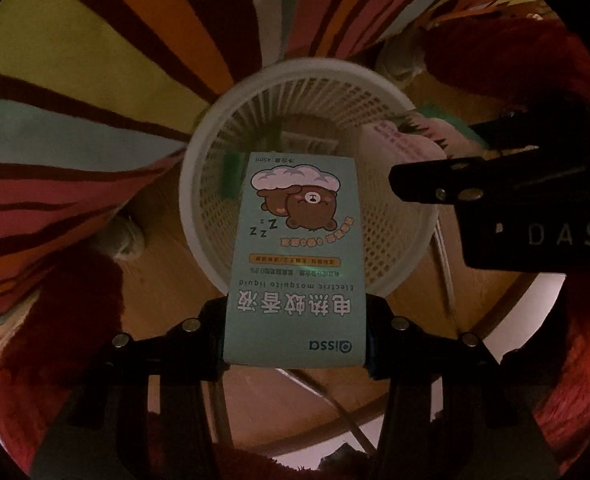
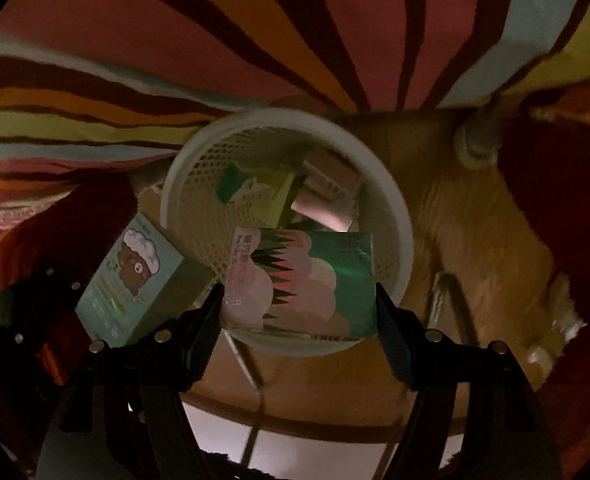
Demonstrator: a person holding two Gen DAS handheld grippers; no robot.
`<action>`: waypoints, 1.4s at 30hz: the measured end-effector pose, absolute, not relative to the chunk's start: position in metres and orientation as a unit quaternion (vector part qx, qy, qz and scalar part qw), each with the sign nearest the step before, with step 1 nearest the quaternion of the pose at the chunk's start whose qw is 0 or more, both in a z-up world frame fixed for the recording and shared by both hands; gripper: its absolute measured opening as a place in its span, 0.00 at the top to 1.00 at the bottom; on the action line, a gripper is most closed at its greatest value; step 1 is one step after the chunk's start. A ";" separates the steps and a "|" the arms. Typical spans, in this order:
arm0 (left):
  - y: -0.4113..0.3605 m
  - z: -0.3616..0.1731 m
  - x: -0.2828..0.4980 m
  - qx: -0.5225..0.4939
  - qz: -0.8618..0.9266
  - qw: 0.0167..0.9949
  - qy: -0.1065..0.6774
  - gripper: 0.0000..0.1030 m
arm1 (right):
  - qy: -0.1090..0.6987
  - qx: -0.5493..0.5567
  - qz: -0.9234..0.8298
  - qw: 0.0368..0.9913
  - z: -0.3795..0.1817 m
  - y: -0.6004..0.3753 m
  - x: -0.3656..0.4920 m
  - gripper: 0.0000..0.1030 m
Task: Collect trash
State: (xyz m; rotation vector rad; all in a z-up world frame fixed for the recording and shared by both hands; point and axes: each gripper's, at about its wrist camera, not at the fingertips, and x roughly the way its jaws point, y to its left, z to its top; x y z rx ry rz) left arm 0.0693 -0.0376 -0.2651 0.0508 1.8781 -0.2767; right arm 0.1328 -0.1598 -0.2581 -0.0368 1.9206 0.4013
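With the left gripper (image 1: 295,332) clamped on the blue box (image 1: 295,256) and the right gripper (image 2: 299,312) clamped on the green box (image 2: 303,280), both hover over the basket (image 2: 391,208) toward 12 o'clock, so release only once each is fully past the rim.

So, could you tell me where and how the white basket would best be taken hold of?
Take the basket by its thick rim, from above, one finger inside and one outside: the mesh wall is round and wide, and boxes already lie inside. Both grippers are full.
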 end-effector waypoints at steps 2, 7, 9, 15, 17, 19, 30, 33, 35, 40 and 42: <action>-0.038 -0.269 0.065 0.019 -0.116 0.578 0.807 0.52 | 0.818 -0.004 0.165 0.551 -0.262 -0.161 0.133 0.33; -0.035 -0.276 0.070 0.008 -0.099 0.573 0.814 0.18 | 0.825 0.013 0.150 0.545 -0.268 -0.167 0.136 0.08; -0.034 -0.277 0.071 0.008 -0.097 0.571 0.815 0.18 | 0.823 0.021 0.146 0.548 -0.269 -0.168 0.137 0.07; -0.025 -0.258 0.072 0.002 -0.072 0.605 0.793 0.18 | 0.808 0.022 0.147 0.571 -0.255 -0.168 0.138 0.07; -0.019 -0.245 0.071 -0.006 -0.067 0.622 0.780 0.18 | 0.794 0.016 0.157 0.587 -0.243 -0.166 0.138 0.07; -0.015 -0.230 0.068 -0.017 -0.067 0.639 0.766 0.18 | 0.778 0.007 0.170 0.605 -0.227 -0.166 0.136 0.07; 0.008 -0.148 0.054 -0.069 -0.011 0.744 0.665 0.18 | 0.659 -0.038 0.231 0.715 -0.143 -0.170 0.135 0.07; 0.007 -0.126 0.055 -0.058 0.001 0.770 0.635 0.18 | 0.607 -0.053 0.255 0.751 -0.117 -0.168 0.132 0.07; 0.007 -0.106 0.056 -0.053 0.005 0.792 0.608 0.18 | 0.572 -0.064 0.267 0.773 -0.100 -0.167 0.130 0.07; 0.005 -0.064 0.058 -0.040 0.022 0.840 0.541 0.18 | 0.499 -0.059 0.297 0.812 -0.058 -0.166 0.132 0.07; 0.004 -0.052 0.060 -0.034 0.026 0.852 0.521 0.18 | 0.476 -0.052 0.304 0.824 -0.044 -0.167 0.134 0.07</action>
